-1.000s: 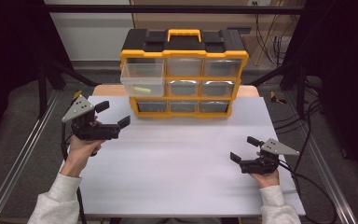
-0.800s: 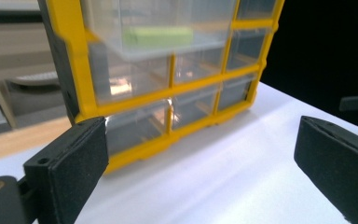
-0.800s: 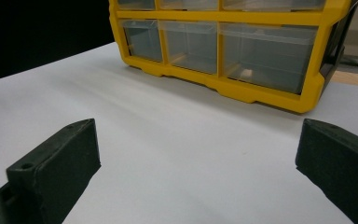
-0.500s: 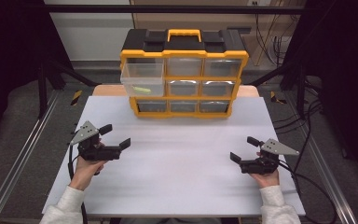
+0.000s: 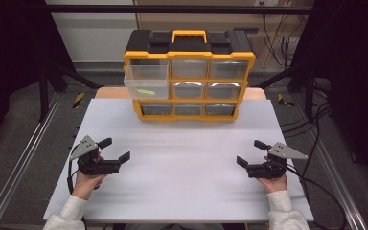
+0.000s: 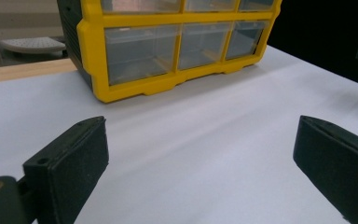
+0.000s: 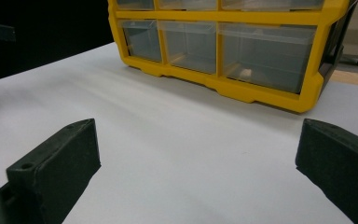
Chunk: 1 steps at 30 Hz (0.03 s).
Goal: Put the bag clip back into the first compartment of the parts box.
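A yellow and black drawer organizer stands at the back of the white table. Its top left clear drawer is pulled out and holds a small yellow-green item. My left gripper rests near the table's front left, open, with nothing between its jaws. My right gripper rests at the front right, open and empty too. The organizer's bottom drawers lie ahead in the left gripper view, and the organizer also stands ahead in the right gripper view.
Metal rails run along both sides of the table. Black frame legs and cables lie beyond its edges. A wooden strip shows behind the white surface.
My left gripper has drawn back from near the organizer toward the front left of the table and come down low. The right gripper has stayed put.
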Motion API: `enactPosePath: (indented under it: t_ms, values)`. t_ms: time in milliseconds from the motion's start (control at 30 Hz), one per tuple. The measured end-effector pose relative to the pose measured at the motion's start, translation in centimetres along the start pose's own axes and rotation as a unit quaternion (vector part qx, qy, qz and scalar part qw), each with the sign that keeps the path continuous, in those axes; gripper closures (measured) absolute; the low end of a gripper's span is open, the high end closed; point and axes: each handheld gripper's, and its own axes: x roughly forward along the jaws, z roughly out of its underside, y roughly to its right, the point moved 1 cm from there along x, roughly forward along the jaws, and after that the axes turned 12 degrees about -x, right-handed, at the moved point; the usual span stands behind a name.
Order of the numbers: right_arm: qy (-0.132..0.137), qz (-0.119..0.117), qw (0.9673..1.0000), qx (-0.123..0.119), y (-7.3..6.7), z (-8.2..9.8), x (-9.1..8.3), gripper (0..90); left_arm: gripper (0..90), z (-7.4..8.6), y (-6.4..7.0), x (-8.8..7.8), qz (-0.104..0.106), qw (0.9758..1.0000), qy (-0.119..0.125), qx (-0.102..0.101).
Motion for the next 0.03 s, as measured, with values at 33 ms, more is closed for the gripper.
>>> enactPosePath:
  t_ms: [33]
  values:
    - [-0.001,0.0,1.0,0.0,-0.02,0.01,0.02,0.2,2.5,0.04,-0.03,-0.01,0.0,1.0,0.0,0.001]
